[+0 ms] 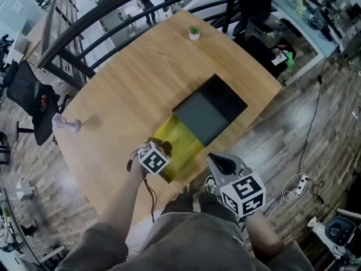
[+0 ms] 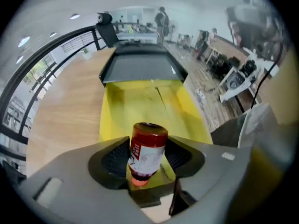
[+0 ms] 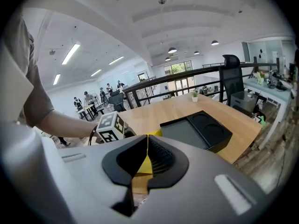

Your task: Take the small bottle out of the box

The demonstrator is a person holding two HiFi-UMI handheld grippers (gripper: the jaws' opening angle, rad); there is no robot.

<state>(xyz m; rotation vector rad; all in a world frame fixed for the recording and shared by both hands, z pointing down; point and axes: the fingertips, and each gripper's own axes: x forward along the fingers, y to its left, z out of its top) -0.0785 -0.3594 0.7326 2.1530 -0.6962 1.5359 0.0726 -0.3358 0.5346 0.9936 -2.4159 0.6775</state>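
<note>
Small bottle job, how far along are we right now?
Done: the yellow box lies open at its near half. In hand: the left gripper grips the small bottle over the box's near end. Left: lift it clear and set it on the table. The right gripper is shut and empty.

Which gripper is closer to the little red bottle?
Left. The left gripper grips the small bottle over the yellow box; the right gripper hangs apart, jaws shut.

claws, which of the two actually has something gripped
The left claw: the small bottle sits clamped between its pads, above the yellow box. The right claw has its jaws together with nothing between them.
</note>
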